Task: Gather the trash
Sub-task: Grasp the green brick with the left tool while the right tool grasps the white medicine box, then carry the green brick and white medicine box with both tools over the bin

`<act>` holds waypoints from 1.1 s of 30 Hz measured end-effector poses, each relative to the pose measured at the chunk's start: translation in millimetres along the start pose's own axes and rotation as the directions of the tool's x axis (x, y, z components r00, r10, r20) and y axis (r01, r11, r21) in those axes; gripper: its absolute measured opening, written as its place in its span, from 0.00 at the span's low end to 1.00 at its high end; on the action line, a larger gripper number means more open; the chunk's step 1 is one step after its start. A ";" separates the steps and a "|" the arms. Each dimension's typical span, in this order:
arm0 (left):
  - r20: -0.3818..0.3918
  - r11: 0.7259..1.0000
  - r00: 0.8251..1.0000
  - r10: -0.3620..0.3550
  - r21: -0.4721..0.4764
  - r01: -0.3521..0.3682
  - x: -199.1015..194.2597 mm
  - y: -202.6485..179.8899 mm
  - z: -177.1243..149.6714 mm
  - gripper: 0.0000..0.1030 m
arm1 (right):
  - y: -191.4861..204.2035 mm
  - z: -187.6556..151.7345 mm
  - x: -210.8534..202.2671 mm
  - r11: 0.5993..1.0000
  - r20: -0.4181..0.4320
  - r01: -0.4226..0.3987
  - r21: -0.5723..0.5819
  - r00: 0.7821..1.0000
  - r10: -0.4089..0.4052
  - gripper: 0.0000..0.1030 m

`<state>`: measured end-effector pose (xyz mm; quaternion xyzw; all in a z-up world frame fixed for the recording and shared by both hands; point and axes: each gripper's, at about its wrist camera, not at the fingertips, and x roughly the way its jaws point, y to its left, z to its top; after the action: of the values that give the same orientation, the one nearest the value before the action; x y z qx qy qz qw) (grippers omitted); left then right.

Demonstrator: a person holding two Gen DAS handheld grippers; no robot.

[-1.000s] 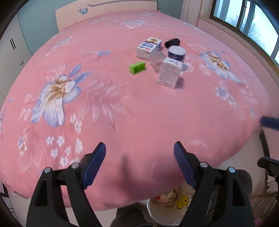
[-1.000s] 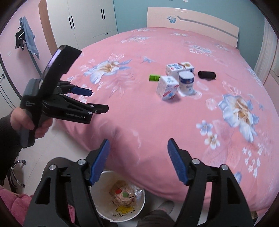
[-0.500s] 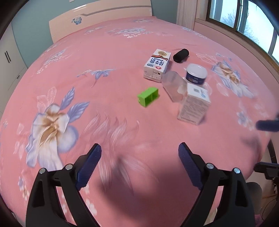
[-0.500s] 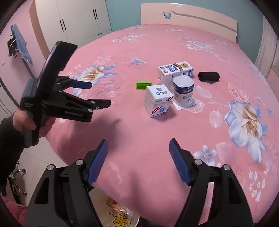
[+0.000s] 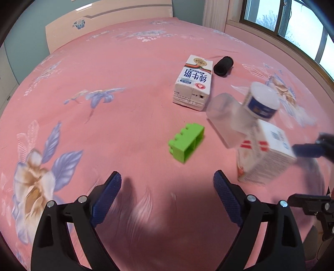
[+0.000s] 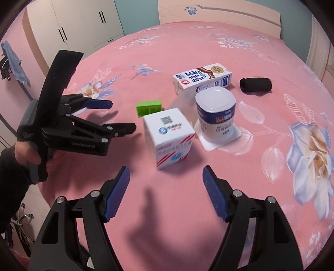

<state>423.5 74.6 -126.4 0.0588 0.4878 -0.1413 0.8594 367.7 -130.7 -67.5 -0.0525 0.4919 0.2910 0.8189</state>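
The trash sits in a loose cluster on the pink flowered bed (image 6: 271,200), toward the middle of it and well clear of the headboard (image 6: 219,12) at the far edge. Nearest the right gripper (image 6: 166,195) stands a small white carton (image 6: 170,137) with red stripes, upright and a touch tilted; the jaws are spread apart with nothing between them, the carton just beyond their tips. Right beside it, and a little farther up the bed, a white and blue cup (image 6: 216,116) stands upright on a flat clear plastic piece (image 6: 219,141). Behind those two a longer milk carton (image 6: 201,79) lies on its side, and a black cylinder (image 6: 255,84) lies near that carton's far end, apart from it. A green block (image 6: 149,107) rests close to the small carton on the wardrobe (image 6: 83,23) side. Over there the left gripper (image 6: 117,115) comes in, held by a hand (image 6: 31,154) in a dark sleeve, hovering low over the bed near its edge. From its own camera the left gripper (image 5: 167,197) shows jaws released and wide, empty, with the green block (image 5: 185,143) straight ahead and the small carton (image 5: 265,154), blurred, off to its right.
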 end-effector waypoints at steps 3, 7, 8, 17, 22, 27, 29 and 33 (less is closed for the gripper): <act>-0.001 1.000 1.000 -0.007 0.008 0.007 11.3 -0.3 6.3 0.89 | -3.1 6.6 11.4 1.000 0.002 -0.005 -0.007 1.000 0.005 0.70; 0.011 1.000 1.000 -0.018 0.010 0.018 20.6 -0.8 18.4 0.89 | -7.6 16.8 23.7 1.000 0.005 -0.017 -0.013 1.000 0.017 0.70; 0.016 1.000 1.000 -0.022 0.012 0.022 22.1 -1.3 21.2 0.89 | -8.4 19.2 26.6 1.000 0.005 -0.026 -0.014 1.000 0.026 0.70; 0.045 0.999 0.999 -0.030 0.017 0.029 30.7 -5.3 33.9 0.76 | -15.1 30.2 41.5 0.999 0.023 -0.012 -0.049 1.000 0.013 0.55; 0.042 0.999 0.999 -0.030 0.043 0.028 31.3 -19.0 37.0 0.43 | -8.2 26.4 42.1 0.996 0.028 0.015 -0.092 1.000 -0.012 0.43; 0.025 1.000 1.000 -0.018 0.004 0.018 24.8 -21.1 33.1 0.22 | -5.1 16.8 29.3 0.995 0.041 0.035 -0.091 0.999 -0.031 0.43; 0.013 1.000 1.000 -0.008 -0.013 0.008 17.4 -20.4 28.8 0.22 | -3.5 12.5 20.9 0.995 0.043 0.040 -0.094 0.998 -0.036 0.43; 0.014 1.000 1.000 0.025 -0.017 -0.025 -4.8 -24.8 18.5 0.22 | 3.8 4.9 -0.5 0.992 0.051 0.053 -0.110 0.998 -0.047 0.43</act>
<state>428.8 47.4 -111.8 0.0566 0.4819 -0.1267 0.8652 369.4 -126.0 -63.9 -0.1034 0.4533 0.2987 0.8334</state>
